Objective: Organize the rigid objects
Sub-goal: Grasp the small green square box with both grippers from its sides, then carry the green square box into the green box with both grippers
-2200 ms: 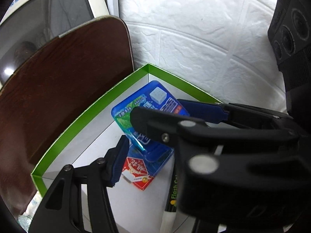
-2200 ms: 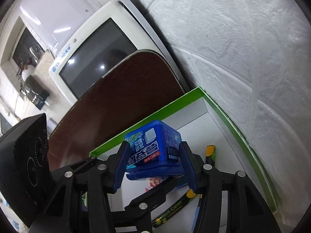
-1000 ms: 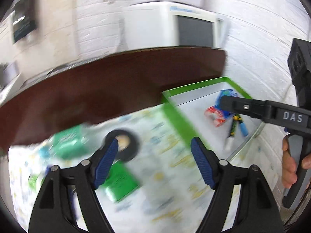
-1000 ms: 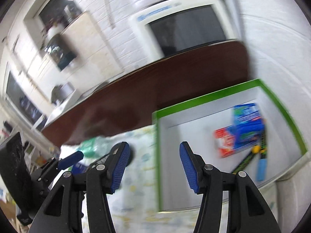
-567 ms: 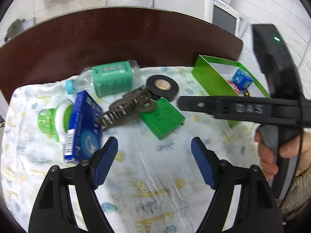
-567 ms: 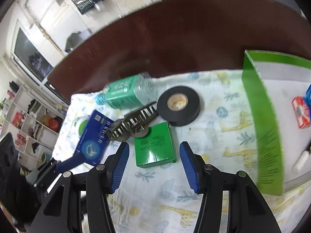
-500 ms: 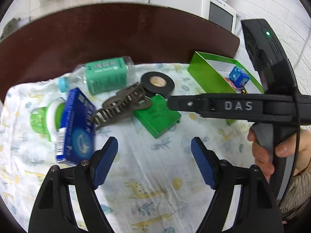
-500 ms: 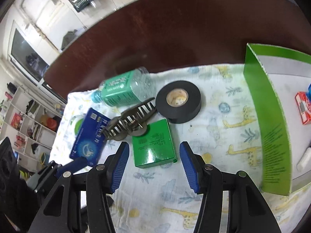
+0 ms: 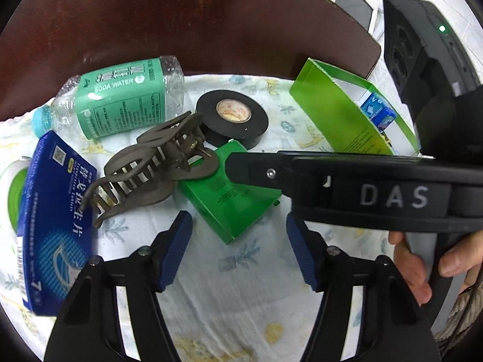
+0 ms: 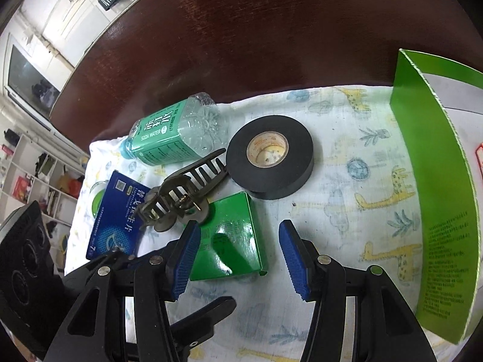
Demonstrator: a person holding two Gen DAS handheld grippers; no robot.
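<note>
A small green box [image 9: 232, 199] [image 10: 232, 241] lies on the patterned cloth, right before both grippers. My left gripper [image 9: 238, 250] is open and empty, just short of it. My right gripper [image 10: 238, 259] is open and empty, its left pad over the box's near edge; its body crosses the left wrist view [image 9: 362, 193]. A brown hair claw [image 9: 151, 169] [image 10: 181, 196] leans on the box. Behind sit a black tape roll [image 9: 232, 117] [image 10: 270, 163], a soda water bottle [image 9: 120, 93] [image 10: 172, 135] and a blue tablet box [image 9: 54, 217] [image 10: 117, 217].
A green-walled tray [image 9: 335, 111] [image 10: 434, 211] stands at the right, holding a blue box [image 9: 377, 111]. A green and white lid [image 9: 12, 190] lies under the blue tablet box at the left. The cloth [image 10: 347, 181] covers a dark wooden table [image 10: 271, 45].
Both grippers came out of the tray, where the right one left the blue box, and swung left over the cloth. In the last half second both closed in on the green box.
</note>
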